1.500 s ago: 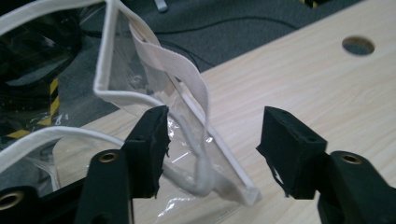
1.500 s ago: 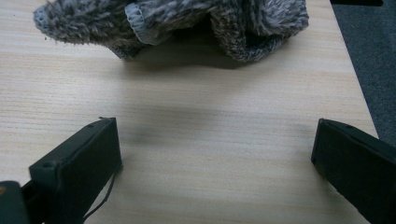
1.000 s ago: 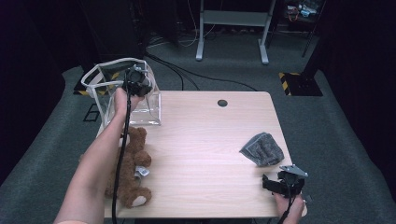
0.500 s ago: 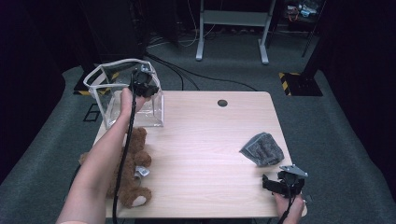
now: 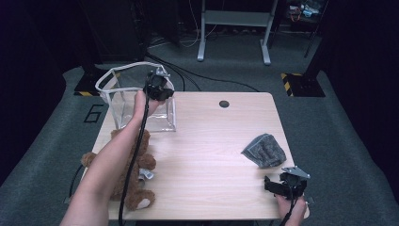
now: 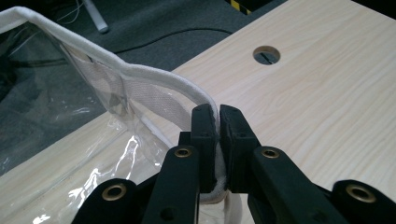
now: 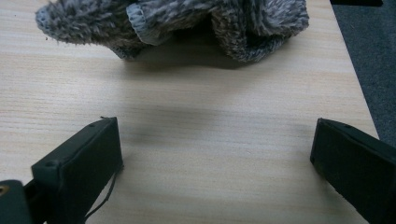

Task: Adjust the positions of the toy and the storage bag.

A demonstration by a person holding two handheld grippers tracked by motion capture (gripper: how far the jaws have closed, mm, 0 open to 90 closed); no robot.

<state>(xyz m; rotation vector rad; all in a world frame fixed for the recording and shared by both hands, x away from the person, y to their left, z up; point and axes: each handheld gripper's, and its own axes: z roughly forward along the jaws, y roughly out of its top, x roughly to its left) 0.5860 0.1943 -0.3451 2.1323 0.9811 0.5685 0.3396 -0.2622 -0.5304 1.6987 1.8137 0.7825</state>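
A clear plastic bag with a white fabric rim stands upright at the table's far left corner. My left gripper is shut on that rim at the bag's right side, its two black pads pinching the white band. A grey knitted piece lies crumpled on the right of the table. Just short of it, near the front edge, my right gripper stands open, and the knit lies beyond its wide-set jaws with bare wood between them.
A brown teddy bear lies at the front left, partly under the person's left forearm. A round cable hole sits near the table's far edge. Dark carpet, a metal frame and cables lie beyond the table.
My left gripper has carried the bag's rim to the right, stretching the opening wider. The right gripper has stayed where it was.
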